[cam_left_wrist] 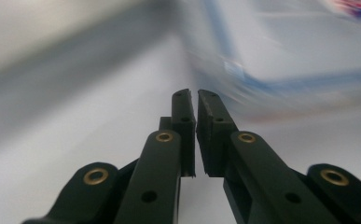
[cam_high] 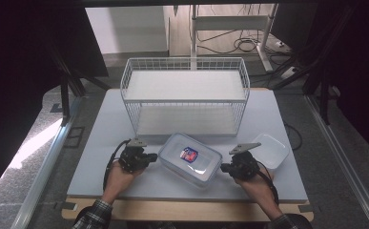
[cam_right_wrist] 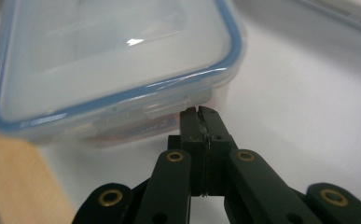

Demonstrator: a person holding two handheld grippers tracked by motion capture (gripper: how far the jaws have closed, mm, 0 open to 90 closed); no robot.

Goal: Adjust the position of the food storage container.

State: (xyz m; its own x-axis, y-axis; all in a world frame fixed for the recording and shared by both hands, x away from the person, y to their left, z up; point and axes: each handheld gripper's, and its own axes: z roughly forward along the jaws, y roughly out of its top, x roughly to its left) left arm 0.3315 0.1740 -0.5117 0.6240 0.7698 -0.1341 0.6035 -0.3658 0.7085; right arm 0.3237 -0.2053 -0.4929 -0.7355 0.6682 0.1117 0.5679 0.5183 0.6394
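A clear plastic food box [cam_high: 190, 164] with a blue-sealed lid and a small red and blue sticker lies on the white tabletop, turned at an angle. My left gripper [cam_high: 154, 156] is at the box's left end, its jaws shut with nothing between them. In the left gripper view the gripper [cam_left_wrist: 193, 93] points at the blurred box [cam_left_wrist: 299, 51] just ahead. My right gripper [cam_high: 223, 167] is at the box's right end, also shut and empty. In the right gripper view its tips [cam_right_wrist: 197, 111] sit right at the side of the box [cam_right_wrist: 113, 51], under the lid's edge.
A white two-tier wire rack [cam_high: 184, 93] stands behind the box at the back of the table [cam_high: 110, 124]. An open white tub [cam_high: 271, 150] sits to the right of my right gripper. The table's wooden front edge [cam_high: 182, 210] runs below my hands.
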